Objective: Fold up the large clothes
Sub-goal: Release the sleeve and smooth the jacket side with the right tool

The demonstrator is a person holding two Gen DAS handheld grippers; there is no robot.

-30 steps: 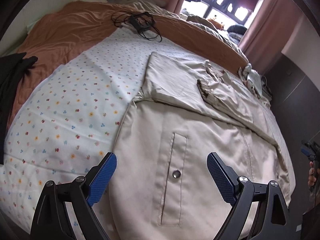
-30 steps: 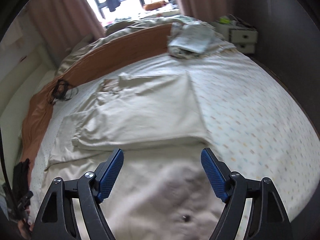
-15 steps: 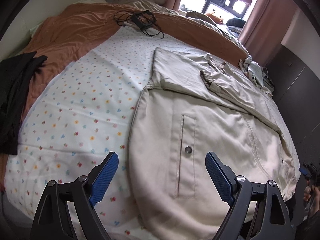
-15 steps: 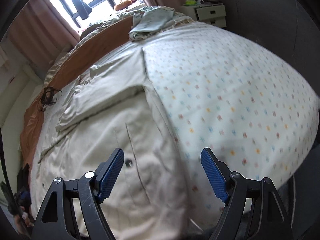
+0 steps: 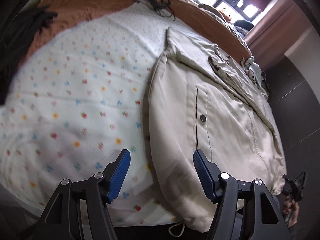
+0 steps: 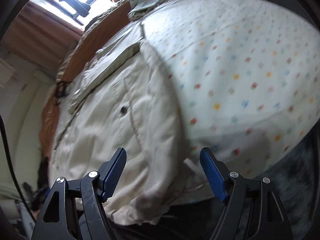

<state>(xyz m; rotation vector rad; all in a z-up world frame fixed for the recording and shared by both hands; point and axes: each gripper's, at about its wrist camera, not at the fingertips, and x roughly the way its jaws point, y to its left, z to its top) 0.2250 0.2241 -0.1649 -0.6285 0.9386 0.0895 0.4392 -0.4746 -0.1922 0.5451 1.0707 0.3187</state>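
Here the cream jacket (image 5: 210, 104) lies flat on the flowered bedspread (image 5: 76, 92), sleeves already folded across its upper part, its hem hanging at the near edge of the bed. Compared with a second ago, both wrist views sit lower and closer to that hem, one at each bottom corner, so the next step is judged to be a hem-to-collar fold. The left gripper (image 5: 161, 173) has just been narrowing its jaws; the jacket's left edge lies between the blue pads, not yet pinched. The right gripper (image 6: 163, 173) stands wide, its right corner below and ungripped. Both point steeply downward. Beyond, a black cable (image 5: 158, 1) rests near the orange blanket (image 5: 84, 4).
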